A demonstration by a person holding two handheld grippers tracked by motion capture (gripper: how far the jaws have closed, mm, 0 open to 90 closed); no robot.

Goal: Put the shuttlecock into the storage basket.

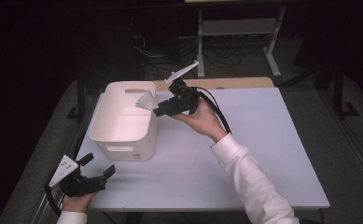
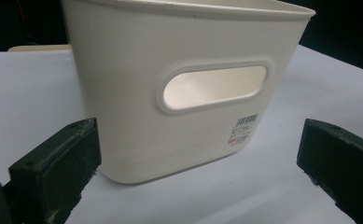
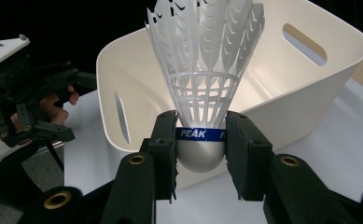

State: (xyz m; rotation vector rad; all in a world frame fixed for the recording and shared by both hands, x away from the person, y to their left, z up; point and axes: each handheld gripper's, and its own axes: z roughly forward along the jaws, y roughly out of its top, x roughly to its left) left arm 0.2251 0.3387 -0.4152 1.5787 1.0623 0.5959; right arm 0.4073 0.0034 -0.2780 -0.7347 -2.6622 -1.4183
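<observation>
Where jaws clamp: white shuttlecock (image 3: pixel 202 70), silver cork.

bin (image 1: pixel 123 122) on table's (image 1: pixel 263 154) left half; shuttlecock (image 1: pixel 146 100) above bin's right rim.

Shuttlecocks: one, white plastic (image 3: pixel 202 60)
Storage bins: one, cream (image 1: pixel 123 122)
Tools: two, left tool (image 1: pixel 97 172), right tool (image 1: pixel 159 110)
Benches: one (image 1: pixel 263 140)
</observation>
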